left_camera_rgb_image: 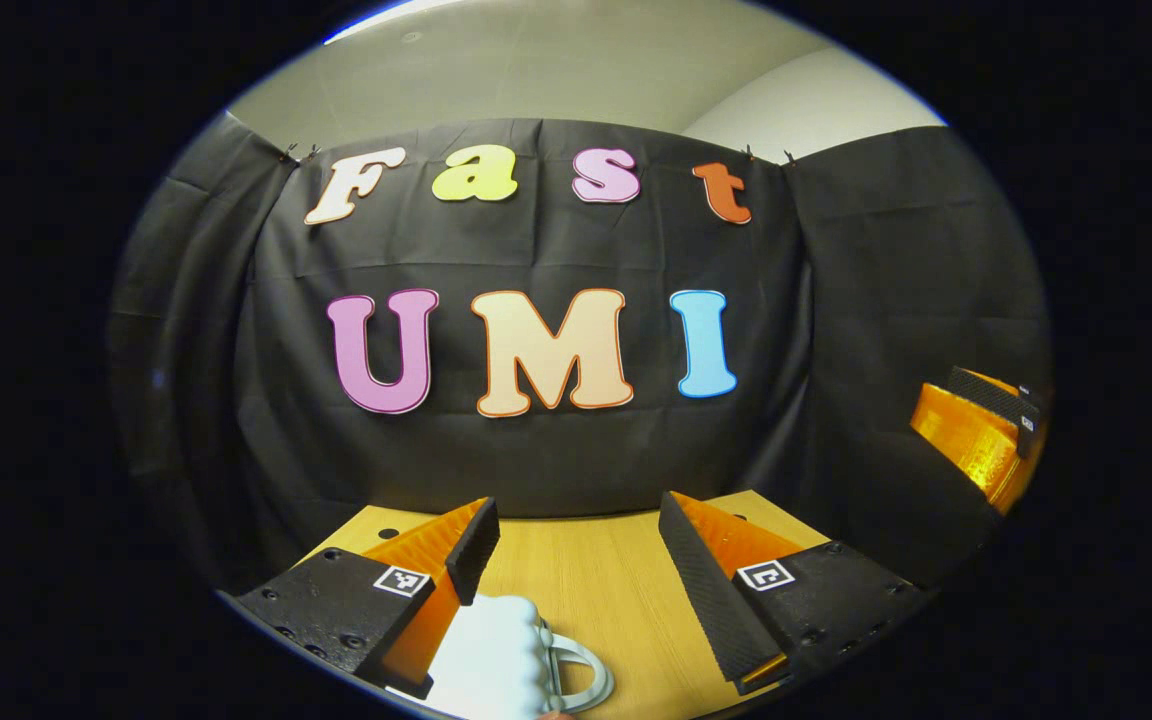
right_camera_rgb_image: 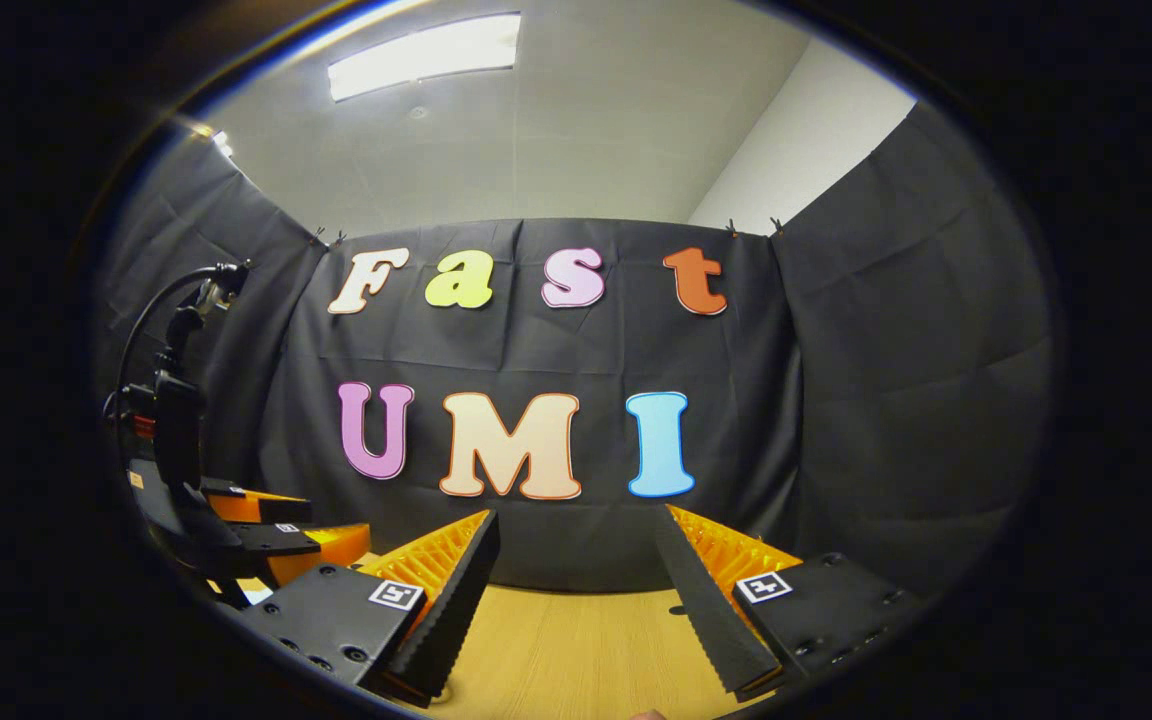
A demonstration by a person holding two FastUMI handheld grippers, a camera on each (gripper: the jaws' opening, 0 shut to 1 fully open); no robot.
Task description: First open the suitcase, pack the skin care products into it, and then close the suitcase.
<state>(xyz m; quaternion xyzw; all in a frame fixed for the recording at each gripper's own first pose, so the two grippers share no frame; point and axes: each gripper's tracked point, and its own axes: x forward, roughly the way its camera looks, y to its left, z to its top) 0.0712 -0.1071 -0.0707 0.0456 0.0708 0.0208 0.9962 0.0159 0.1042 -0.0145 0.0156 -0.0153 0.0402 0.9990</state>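
While both grippers gape wide, a white, perhaps skincare, bottle [left_camera_rgb_image: 492, 655] lies under the left gripper [left_camera_rgb_image: 576, 545].

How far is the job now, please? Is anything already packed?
Nothing looks done yet. Both tongs, left and right, are open and hold nothing above the wooden table. A white object with a loop handle lies under the left tongs. Opening, packing and closing seem to remain.

Both views face the wall [left_camera_rgb_image: 556, 440] above the table [left_camera_rgb_image: 586, 590].
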